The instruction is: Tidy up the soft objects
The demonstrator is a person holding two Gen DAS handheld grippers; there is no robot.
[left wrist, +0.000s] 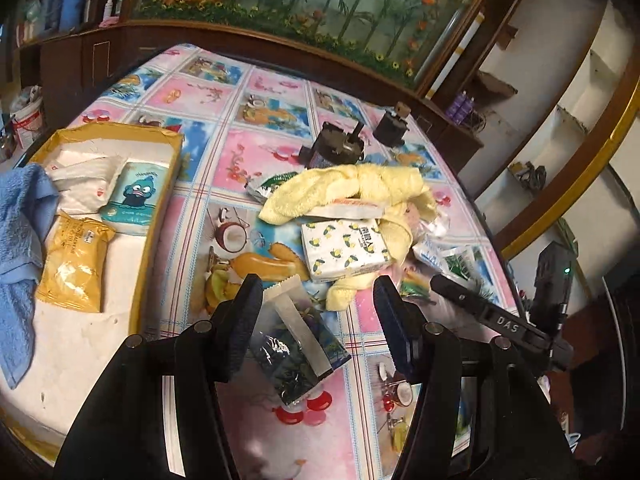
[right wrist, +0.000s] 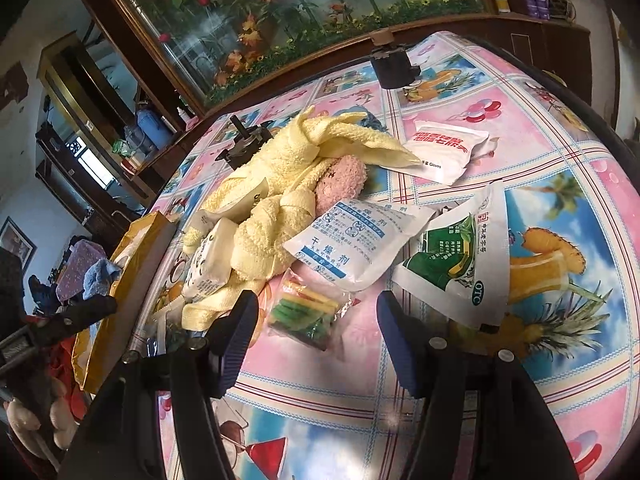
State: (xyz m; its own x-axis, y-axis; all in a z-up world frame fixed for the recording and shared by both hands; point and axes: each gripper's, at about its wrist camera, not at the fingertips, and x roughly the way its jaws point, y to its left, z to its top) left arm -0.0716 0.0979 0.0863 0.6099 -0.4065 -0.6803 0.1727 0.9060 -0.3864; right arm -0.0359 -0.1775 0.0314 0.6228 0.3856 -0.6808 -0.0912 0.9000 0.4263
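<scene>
My left gripper (left wrist: 316,304) is open above a clear packet of dark bits (left wrist: 294,352) lying on the patterned tablecloth. Beyond it lie a lemon-print tissue pack (left wrist: 344,250) and a yellow towel (left wrist: 348,190). A yellow-rimmed tray (left wrist: 160,184) at the left holds a blue towel (left wrist: 20,240), a yellow pouch (left wrist: 74,264) and a teal tissue pack (left wrist: 136,194). My right gripper (right wrist: 316,316) is open above a clear packet of coloured strips (right wrist: 308,316). Near it lie a white desiccant pack (right wrist: 352,240), a green-white sachet (right wrist: 460,268), the yellow towel (right wrist: 280,184) and a pink plush (right wrist: 340,184).
Two dark metal parts (left wrist: 332,144) (left wrist: 392,128) stand at the table's far side. A white red-lettered glove pack (right wrist: 444,148) lies far right. A cabinet with an aquarium-style panel (left wrist: 320,0) runs behind the table. The right gripper's body (left wrist: 500,320) shows at the left view's right edge.
</scene>
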